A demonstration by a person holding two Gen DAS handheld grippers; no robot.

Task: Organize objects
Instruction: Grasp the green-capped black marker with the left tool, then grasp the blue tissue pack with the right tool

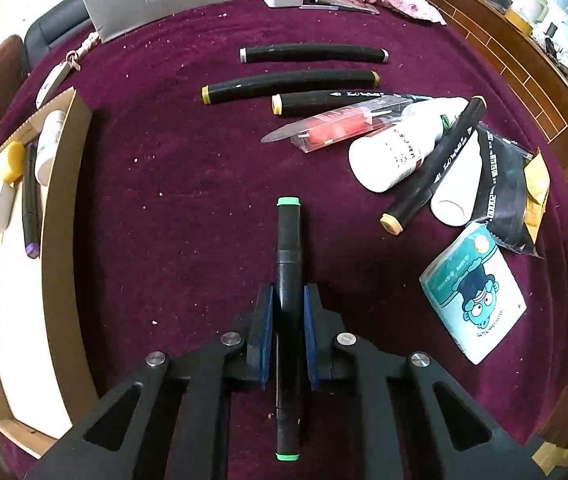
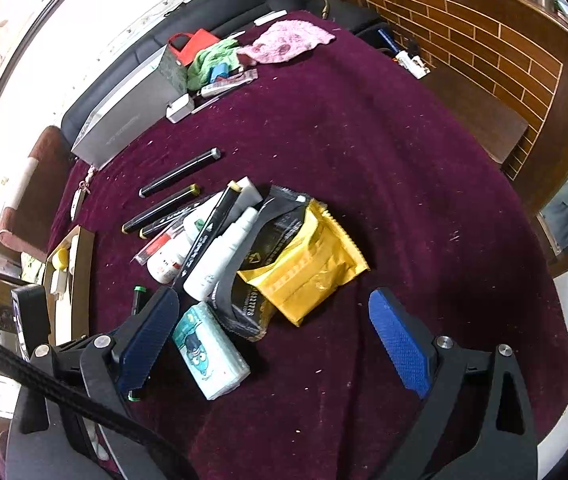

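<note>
Left wrist view has the left gripper (image 1: 288, 336) clamped on the green-capped marker (image 1: 289, 240), long axis dead ahead, cardboard tray (image 1: 66, 184) off at the tabletop's left edge, right gripper (image 2: 280, 344) wide open, empty.

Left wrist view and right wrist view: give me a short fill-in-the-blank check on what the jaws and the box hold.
1. The left gripper is shut on a marker with ____ end caps.
2. The right gripper has its jaws ____.
3. In the cardboard box lies a marker with a ____ end.

Missing words: green; open; purple
</note>
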